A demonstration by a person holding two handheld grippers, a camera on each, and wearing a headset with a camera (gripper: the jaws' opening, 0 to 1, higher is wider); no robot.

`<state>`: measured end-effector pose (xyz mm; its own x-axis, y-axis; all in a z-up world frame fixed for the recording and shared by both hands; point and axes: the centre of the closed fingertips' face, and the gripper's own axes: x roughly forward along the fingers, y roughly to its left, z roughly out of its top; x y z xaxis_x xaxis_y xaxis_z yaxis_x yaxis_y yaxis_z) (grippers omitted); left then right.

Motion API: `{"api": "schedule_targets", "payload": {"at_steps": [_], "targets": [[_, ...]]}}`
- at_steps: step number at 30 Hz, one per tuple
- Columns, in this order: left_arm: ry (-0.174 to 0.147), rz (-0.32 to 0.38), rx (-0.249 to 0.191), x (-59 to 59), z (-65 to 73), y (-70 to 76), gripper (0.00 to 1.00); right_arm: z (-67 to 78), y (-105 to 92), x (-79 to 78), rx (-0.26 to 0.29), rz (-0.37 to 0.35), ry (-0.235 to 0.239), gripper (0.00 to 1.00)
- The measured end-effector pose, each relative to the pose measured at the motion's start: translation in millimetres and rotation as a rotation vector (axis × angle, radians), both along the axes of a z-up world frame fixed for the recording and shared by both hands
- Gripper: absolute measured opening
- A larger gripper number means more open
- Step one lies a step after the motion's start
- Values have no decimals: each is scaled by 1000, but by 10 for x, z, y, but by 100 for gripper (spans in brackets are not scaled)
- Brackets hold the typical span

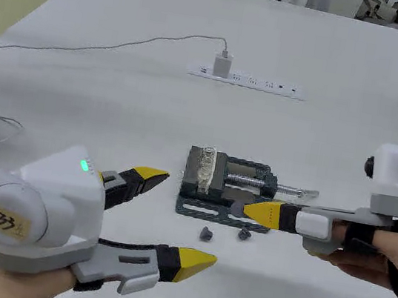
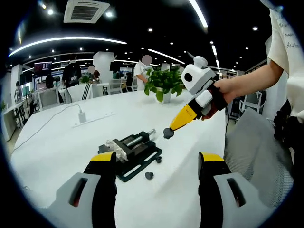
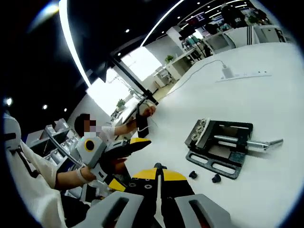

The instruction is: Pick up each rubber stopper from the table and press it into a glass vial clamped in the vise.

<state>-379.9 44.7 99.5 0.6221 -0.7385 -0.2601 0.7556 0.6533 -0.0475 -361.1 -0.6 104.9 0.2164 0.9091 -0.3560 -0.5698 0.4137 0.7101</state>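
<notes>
Dark rubber: one stopper (image 2: 168, 133) is pinched in the closed jaws of the right gripper (image 2: 175, 124), at 3 o'clock of the vise (image 1: 231, 193). Two more stoppers (image 1: 206, 233) are left on the table (image 1: 114, 114) at its 6 o'clock. Whether the glass vials (image 1: 207, 167) are plugged cannot be told. The left gripper (image 1: 190, 217) is spread wide, empty.

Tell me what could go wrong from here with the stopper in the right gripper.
The right gripper pinches its rubber stopper at the jaw tips, so it may twist out when pressed. The glass vials stand close together in the vise; an off-centre push might strike a neighbour. Two loose stoppers beside the vise base could get knocked.
</notes>
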Motion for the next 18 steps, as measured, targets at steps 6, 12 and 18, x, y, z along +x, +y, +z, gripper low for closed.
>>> {"api": "schedule_targets", "payload": {"at_steps": [6,12,18], "targets": [[-37,-53,-4,7,94,-187,60,223,-85,-17,187,-114,167,0],[-47,-99,-5,16,108,-358,51,219,-167,-55,268,-160,278,0],[-52,-143,-19,7,160,-528,39,219,-211,-78,353,-205,380,0]]}}
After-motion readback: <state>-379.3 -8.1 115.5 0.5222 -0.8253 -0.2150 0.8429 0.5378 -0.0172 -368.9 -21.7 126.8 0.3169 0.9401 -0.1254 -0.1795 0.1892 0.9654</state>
